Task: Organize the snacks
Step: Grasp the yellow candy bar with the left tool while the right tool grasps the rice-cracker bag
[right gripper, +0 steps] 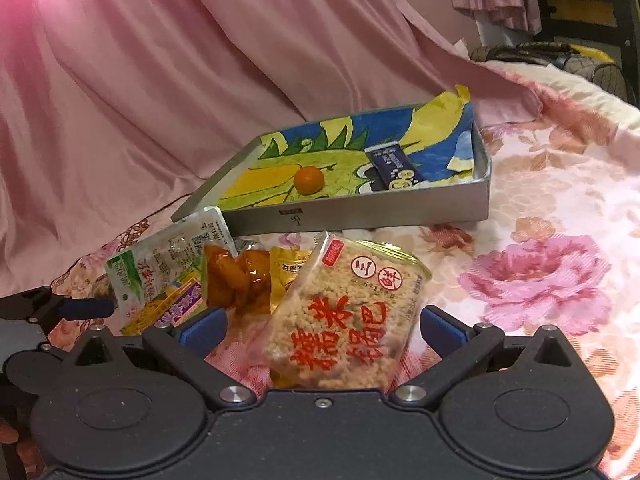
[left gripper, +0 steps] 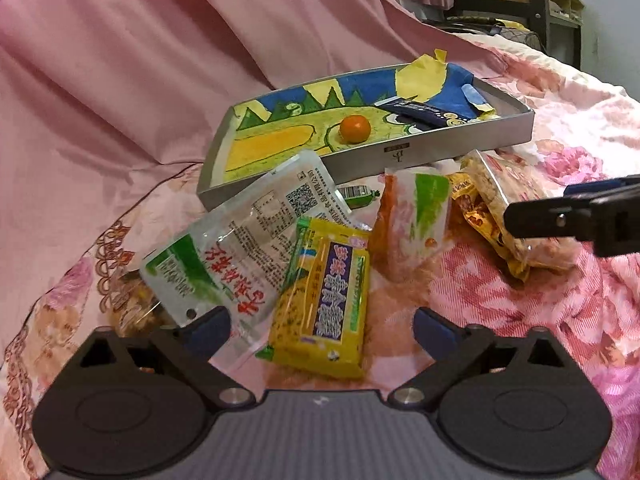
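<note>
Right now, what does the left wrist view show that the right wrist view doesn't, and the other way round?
Only the left wrist view: the yellow packet lies in full view, and a white, green and orange pouch.
Only the right wrist view: the printed face of the rice-crisp packet with red characters.
Both: the grey tray holding an orange fruit and a dark blue packet, and the clear packet with green corner.

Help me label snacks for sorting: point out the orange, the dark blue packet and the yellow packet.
orange [left gripper: 354, 128]: left wrist view, its middle.
dark blue packet [right gripper: 394, 169]: right wrist view, packet centre.
yellow packet [left gripper: 326, 300]: left wrist view, purple label.
</note>
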Motion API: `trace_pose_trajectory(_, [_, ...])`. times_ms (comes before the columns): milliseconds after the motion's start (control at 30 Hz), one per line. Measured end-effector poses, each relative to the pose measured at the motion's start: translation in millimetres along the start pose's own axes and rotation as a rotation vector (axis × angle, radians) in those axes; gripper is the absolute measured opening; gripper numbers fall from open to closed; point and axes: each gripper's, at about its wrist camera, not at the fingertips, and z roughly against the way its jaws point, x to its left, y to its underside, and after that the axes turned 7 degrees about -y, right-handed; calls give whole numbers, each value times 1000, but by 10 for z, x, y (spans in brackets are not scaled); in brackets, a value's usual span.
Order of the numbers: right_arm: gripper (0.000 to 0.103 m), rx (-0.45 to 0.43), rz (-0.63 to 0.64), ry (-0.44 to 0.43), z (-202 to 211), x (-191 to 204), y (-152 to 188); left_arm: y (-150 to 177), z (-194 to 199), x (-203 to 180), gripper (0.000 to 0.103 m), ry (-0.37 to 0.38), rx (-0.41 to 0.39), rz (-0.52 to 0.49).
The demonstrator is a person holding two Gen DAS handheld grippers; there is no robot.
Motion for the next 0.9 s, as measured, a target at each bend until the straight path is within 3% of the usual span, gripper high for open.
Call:
trace_pose_trajectory(200, [101,23,-70,32,-103,-152,4,-60,-125,-10,72,46,37,-1])
trace_pose_trajectory(300, [90,41,-113,-11,-151,-204,9,-84,-162,-23,63,22,57,8])
trace_pose_trajectory(367, [89,50,-103,-21,-174,-182,12,-105,-173,1,56,4,80,53])
trace_pose_trajectory(600, [85,59,-94,-16,-159,-144,32,-112,-147,46,55,5,135,149])
trace_pose_trajectory(733, [92,63,-69,-15,-206,-116,49,-112,-164,15,57,-7,144,147])
trace_pose_trajectory(900, [82,51,-55,-5,-192,-103,54,-113,-143,16,55,-24,152,197])
